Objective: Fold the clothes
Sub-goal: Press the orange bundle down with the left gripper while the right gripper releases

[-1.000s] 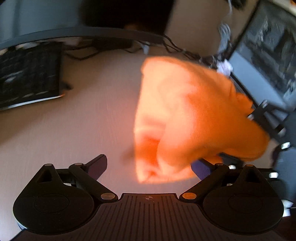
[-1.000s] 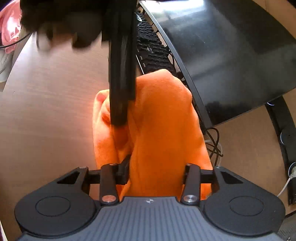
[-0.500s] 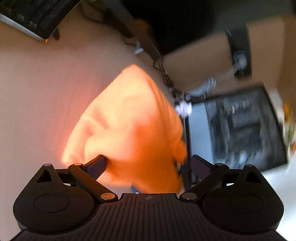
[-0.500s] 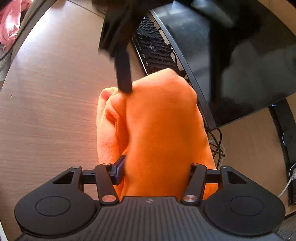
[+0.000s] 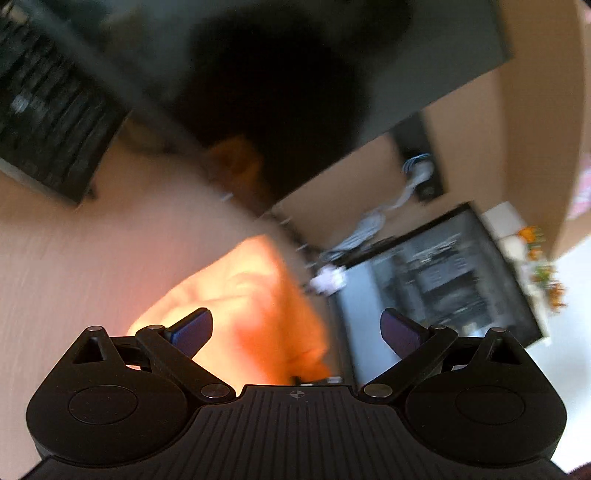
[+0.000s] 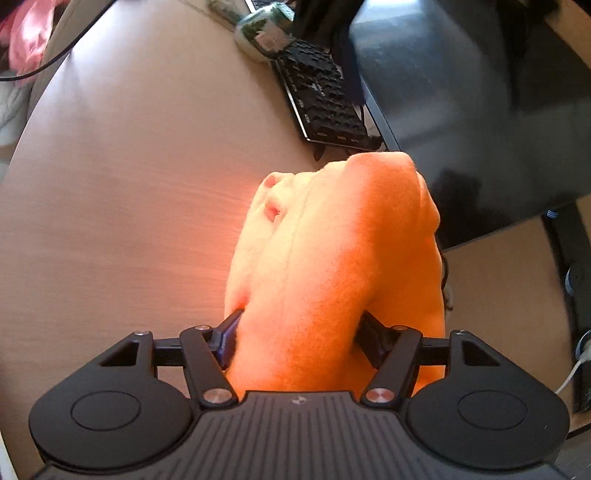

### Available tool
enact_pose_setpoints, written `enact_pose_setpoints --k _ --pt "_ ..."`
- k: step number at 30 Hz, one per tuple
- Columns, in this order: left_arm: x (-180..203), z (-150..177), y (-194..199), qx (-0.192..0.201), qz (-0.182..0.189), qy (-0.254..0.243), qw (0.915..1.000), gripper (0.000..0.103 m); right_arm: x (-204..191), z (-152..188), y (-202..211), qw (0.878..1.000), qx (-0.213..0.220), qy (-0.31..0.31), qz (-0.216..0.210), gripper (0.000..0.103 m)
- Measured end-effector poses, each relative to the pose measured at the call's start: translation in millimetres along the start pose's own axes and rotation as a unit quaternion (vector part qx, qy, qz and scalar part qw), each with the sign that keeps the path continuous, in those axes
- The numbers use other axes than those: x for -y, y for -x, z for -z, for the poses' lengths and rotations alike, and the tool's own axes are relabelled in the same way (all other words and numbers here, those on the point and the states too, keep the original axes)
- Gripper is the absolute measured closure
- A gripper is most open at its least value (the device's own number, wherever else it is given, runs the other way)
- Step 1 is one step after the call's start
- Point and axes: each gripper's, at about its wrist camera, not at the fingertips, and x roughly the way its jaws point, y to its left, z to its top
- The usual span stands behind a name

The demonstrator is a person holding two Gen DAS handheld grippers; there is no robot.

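Note:
An orange fleece garment [image 6: 332, 266] lies bunched on the light wooden desk [image 6: 129, 184]. My right gripper [image 6: 299, 339] has its fingers spread on either side of the garment's near end, and the cloth fills the gap between them. My left gripper [image 5: 295, 328] is open and holds nothing; it hovers above the desk, and the same orange garment [image 5: 240, 295] lies below and just beyond its fingers. The left wrist view is blurred by motion.
A black keyboard [image 6: 321, 96] and a dark monitor [image 6: 461, 92] stand behind the garment. A green-topped jar [image 6: 262, 29] sits at the far end of the keyboard. Cables [image 5: 369, 229] and a dark computer case [image 5: 443, 280] are off the desk's right edge. Pink clothing [image 6: 26, 37] lies far left.
My left gripper has let go of the orange garment and swung away to the right and up. My right gripper's fingers have spread wider around the cloth. The garment has settled on the desk.

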Motion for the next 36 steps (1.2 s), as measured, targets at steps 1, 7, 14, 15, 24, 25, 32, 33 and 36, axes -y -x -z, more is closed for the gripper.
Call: enact_pose_setpoints --k 1,7,14,15,24,25,32,33,36 --pt "2.6 0.1 -8.4 -0.008 0.006 0.002 0.9999 0.003 2.4 -4.0 1.2 1.0 0.0 -0.007 -0.007 0.034" --pt "-5.8 20.2 -84.4 -0.077 -0.089 -0.024 0.9927 0.003 23.2 -0.9 13.0 0.998 0.004 -0.032 -0.057 0.029" --pt "-4.6 31.3 -102.9 -0.088 -0.118 -0.072 0.9865 0.003 147.7 41.0 75.5 0.944 0.069 -0.265 -0.183 0.0" --pt "-5.8 30.9 -104.6 -0.085 -0.12 -0.071 0.9865 0.003 164.4 46.5 75.8 0.933 0.079 -0.301 -0.182 0.0" --pt "-5.1 32.1 -103.0 -0.085 -0.17 -0.113 0.9752 0.003 115.4 67.4 -38.5 0.929 -0.039 -0.355 -0.096 0.0" --pt "-4.5 32.4 -101.4 -0.084 -0.181 -0.126 0.9716 0.003 110.8 65.1 -36.7 0.925 -0.033 -0.367 -0.098 0.0" --pt "-9.6 32.3 -92.0 -0.081 -0.206 -0.153 0.963 0.002 124.5 83.1 -61.9 0.791 -0.077 -0.549 -0.259 0.0" --pt "-11.4 30.8 -90.2 -0.08 -0.202 -0.147 0.965 0.002 130.4 84.8 -60.5 0.783 -0.07 -0.557 -0.267 0.0" --pt "-13.9 29.5 -87.4 -0.082 -0.195 -0.147 0.9662 0.002 137.9 90.1 -60.0 0.769 -0.058 -0.579 -0.264 0.0"
